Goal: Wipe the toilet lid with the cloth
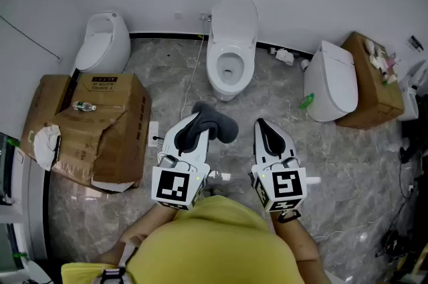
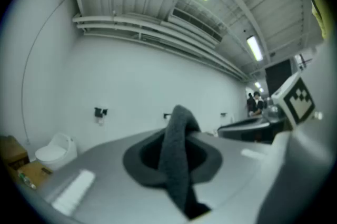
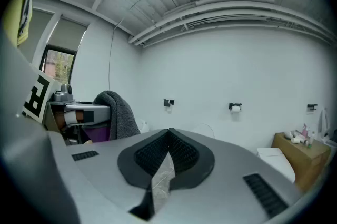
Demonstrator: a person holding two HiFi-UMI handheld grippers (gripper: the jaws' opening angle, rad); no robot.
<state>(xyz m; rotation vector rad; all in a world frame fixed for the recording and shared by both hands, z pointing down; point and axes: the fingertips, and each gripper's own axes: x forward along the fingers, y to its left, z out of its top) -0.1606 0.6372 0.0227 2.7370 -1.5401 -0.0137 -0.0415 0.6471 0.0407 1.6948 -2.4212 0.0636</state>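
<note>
Holding the cloth point(image 1: 215, 127) in the left claw point(image 1: 199, 118) — dark grey fabric pinched between the jaws, draped over the tip and hanging off its right side. Right claw point(image 1: 262, 123) closed tight on nothing, jaws meeting; it sits just right of the left one, both near the person. Toilet point(image 1: 229, 69) stands far, straight ahead by the wall, lid point(image 1: 235, 14) raised — cloth well apart from it. Cardboard box point(image 1: 93, 129) on the floor at left.
</note>
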